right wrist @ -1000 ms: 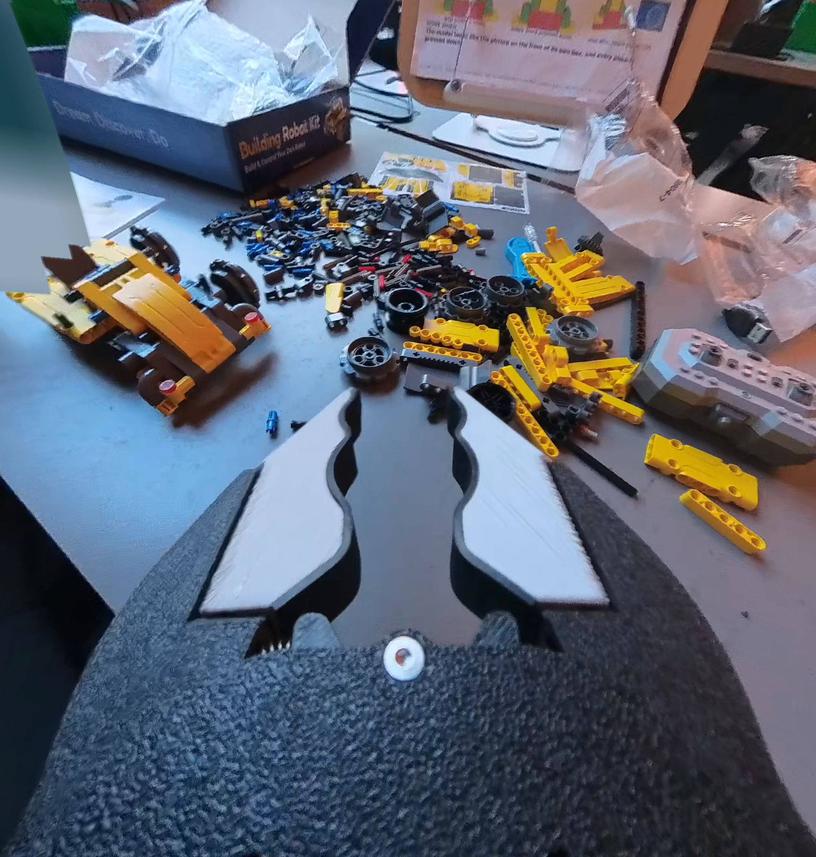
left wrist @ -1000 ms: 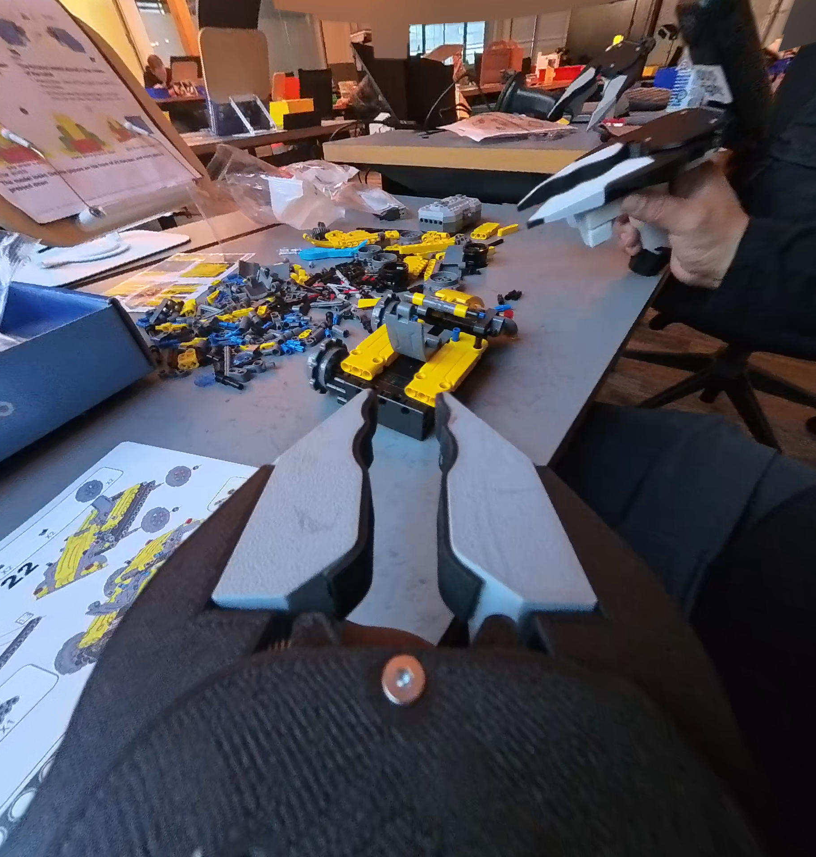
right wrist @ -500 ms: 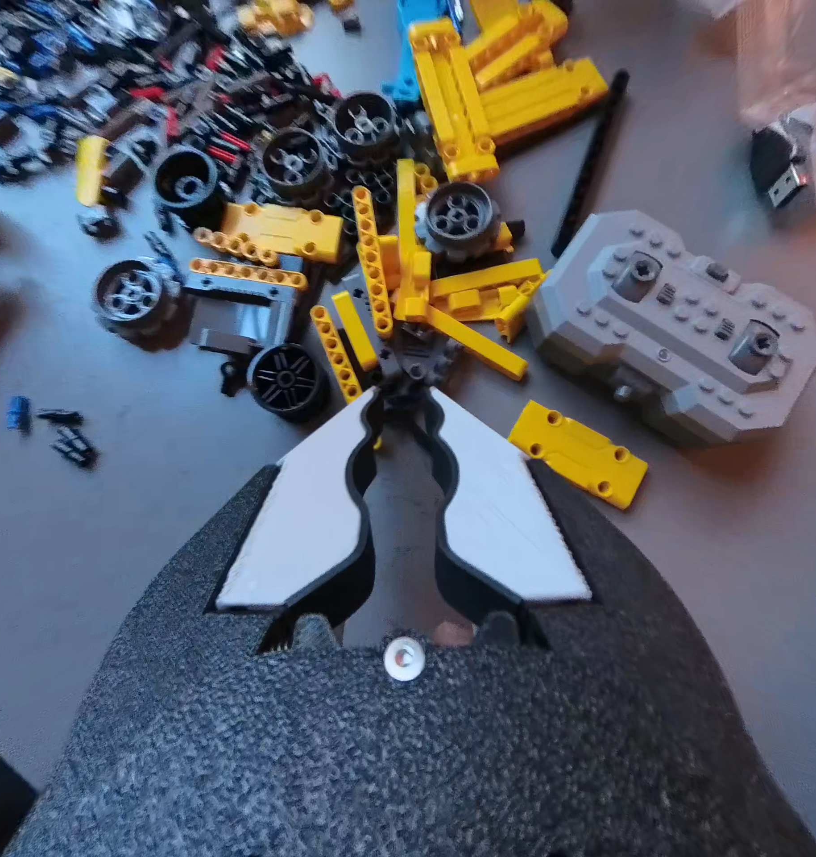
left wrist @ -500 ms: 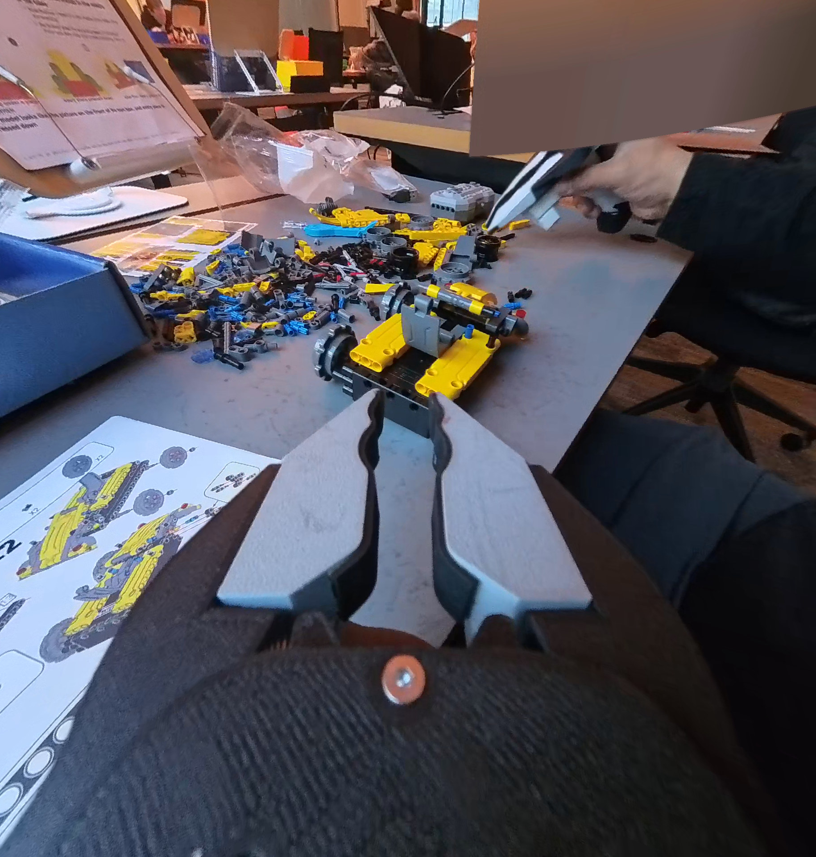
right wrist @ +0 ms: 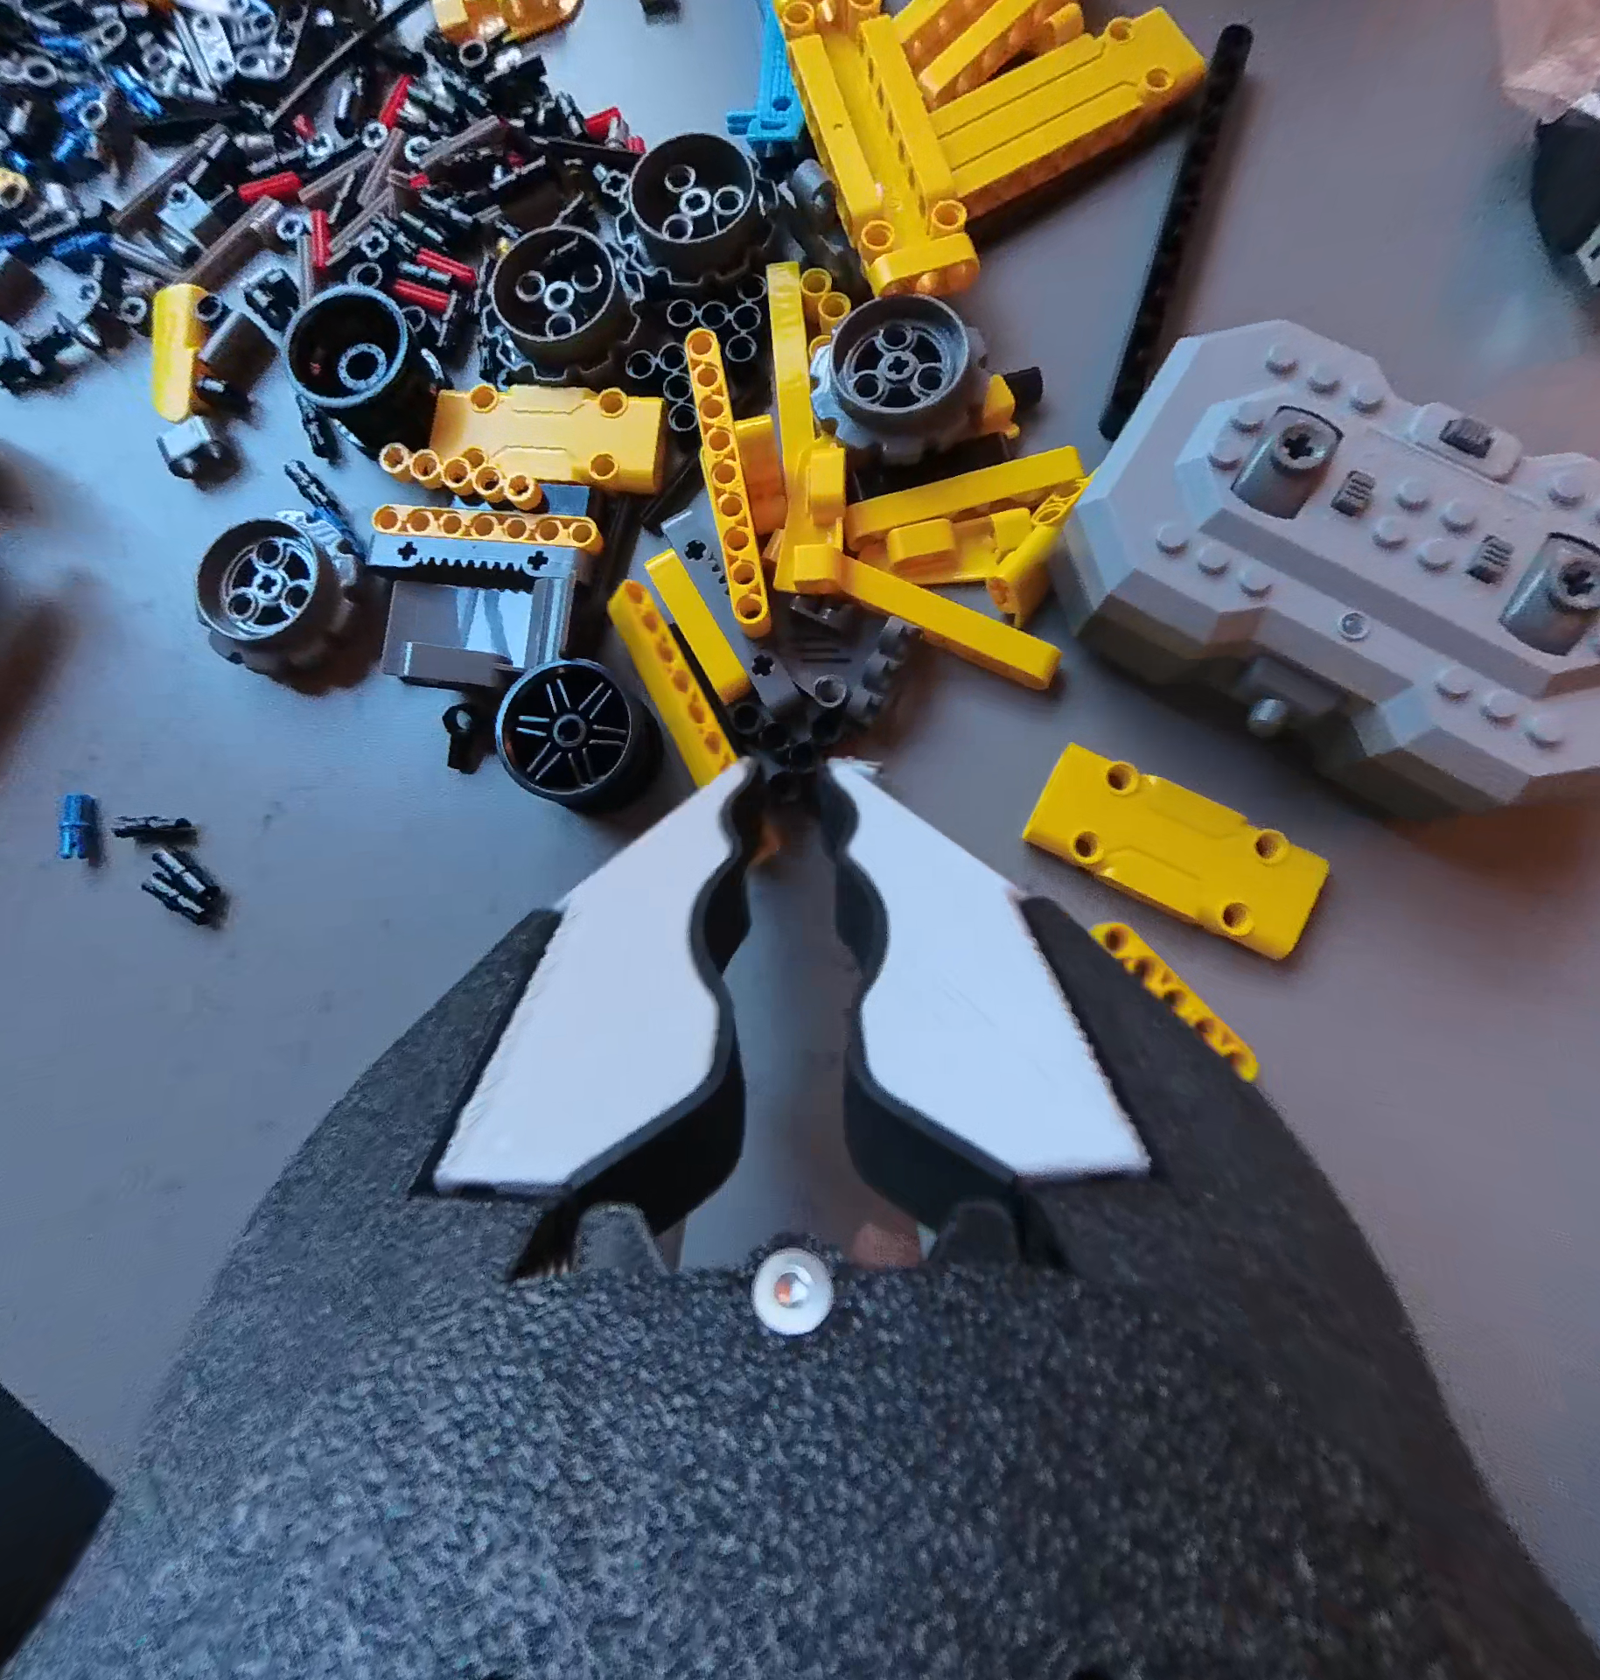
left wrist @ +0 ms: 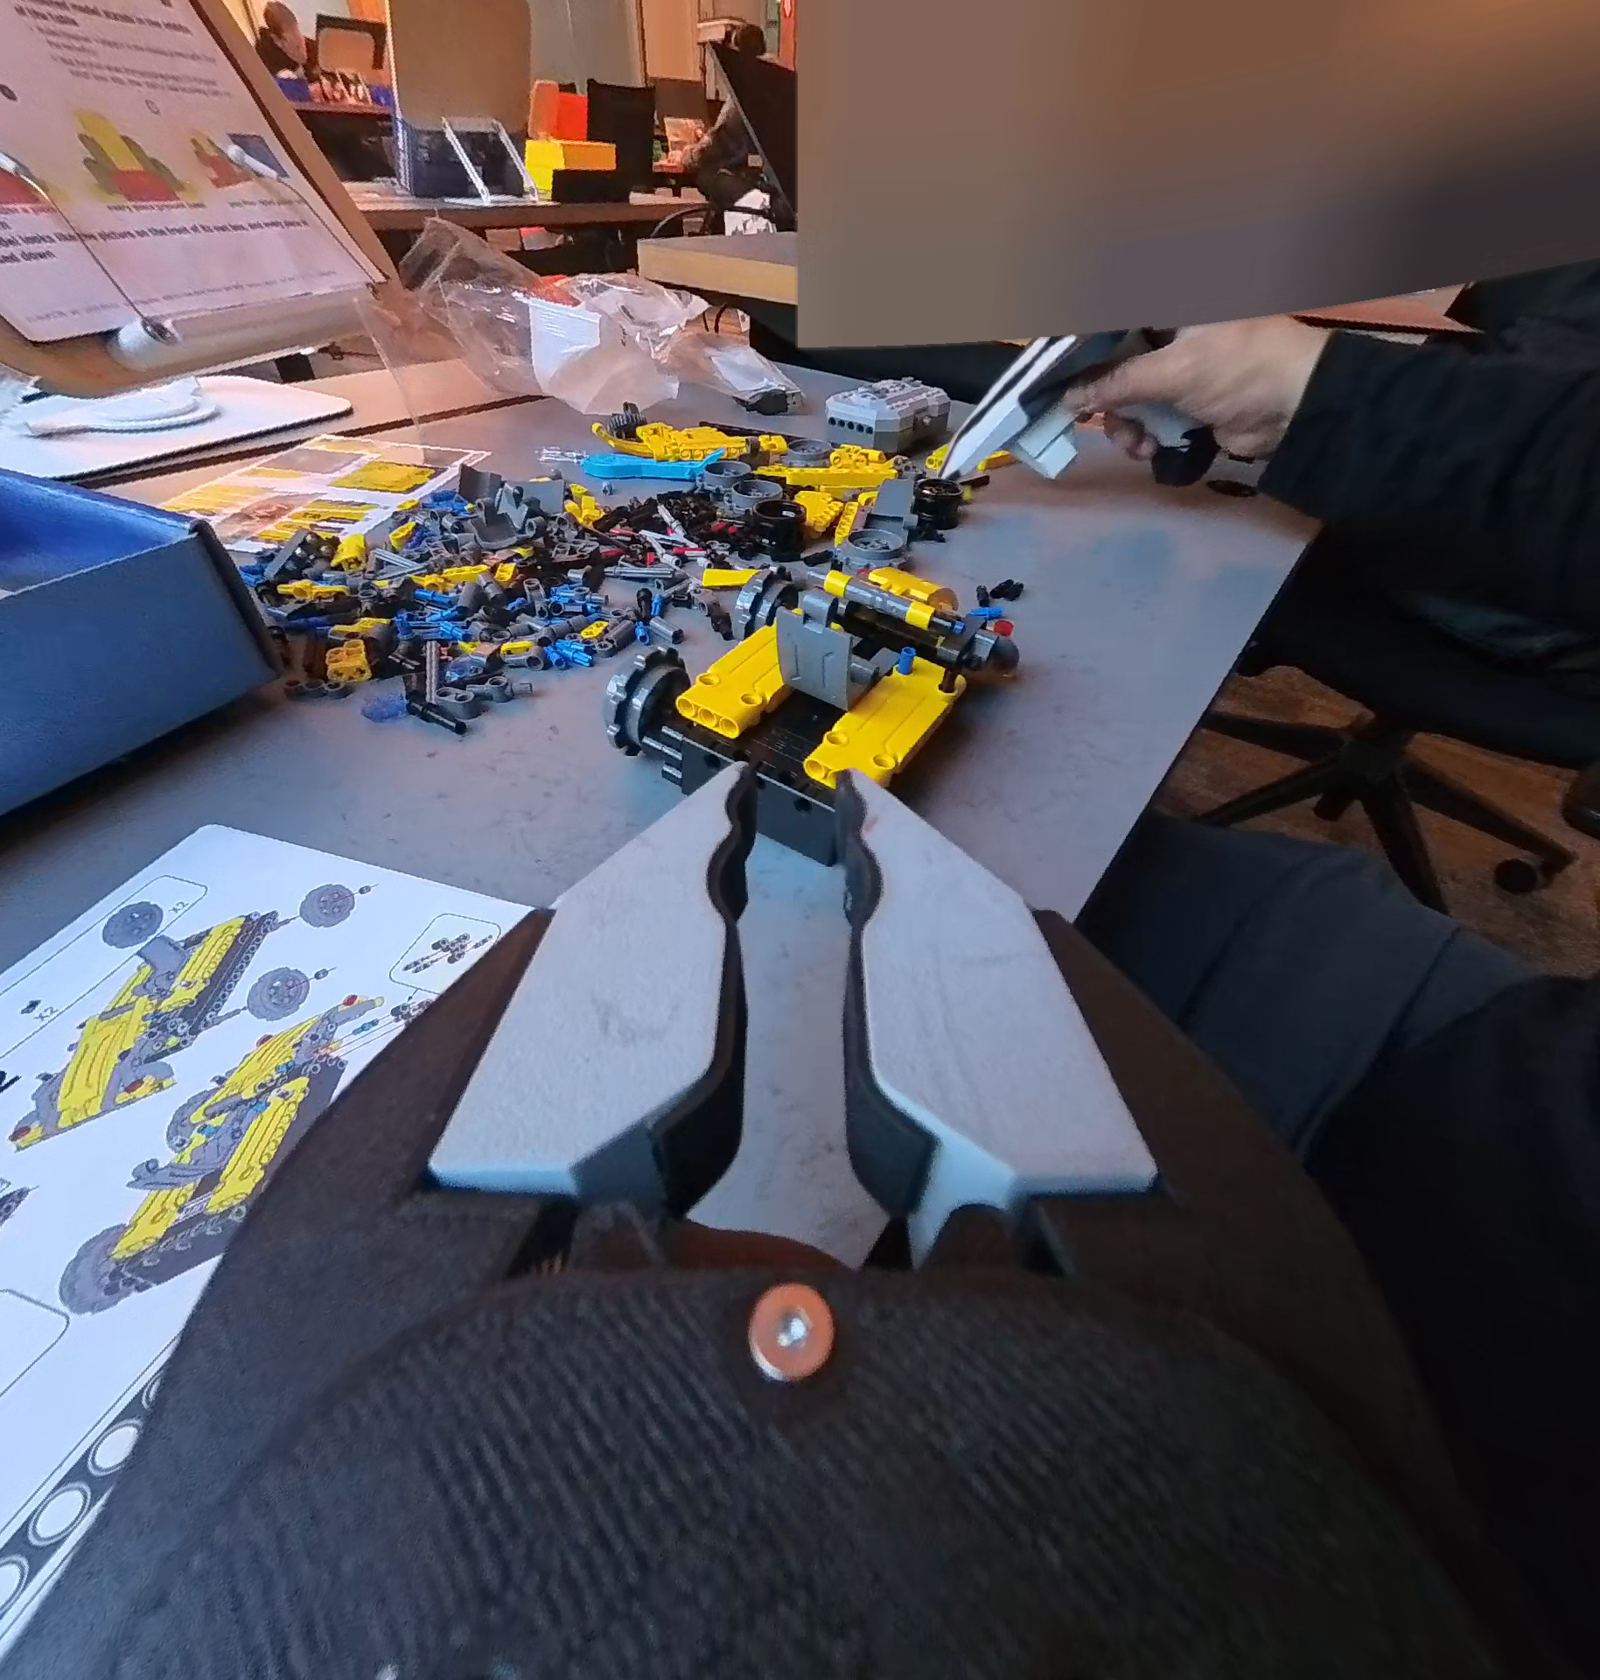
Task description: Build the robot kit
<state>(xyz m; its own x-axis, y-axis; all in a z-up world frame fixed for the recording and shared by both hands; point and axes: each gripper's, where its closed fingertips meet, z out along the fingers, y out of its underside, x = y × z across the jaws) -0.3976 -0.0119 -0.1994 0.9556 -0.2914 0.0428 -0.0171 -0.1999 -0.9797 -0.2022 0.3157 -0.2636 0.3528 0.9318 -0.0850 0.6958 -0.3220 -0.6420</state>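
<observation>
Dark grey piece (right wrist: 791,705) lengthwise between fingertips (right wrist: 732,800)

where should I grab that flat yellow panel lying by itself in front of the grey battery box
Pinch the yellow panel across its short width, coming straight down. It lies flat with bare table along both long edges; the grey battery box sits close behind, so a low approach from there is blocked.

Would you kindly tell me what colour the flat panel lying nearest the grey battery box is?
Yellow, clearest in the right wrist view.

yellow and black model (left wrist: 805,700), grey hub (right wrist: 1359,582), blue box (left wrist: 96,636)
</observation>
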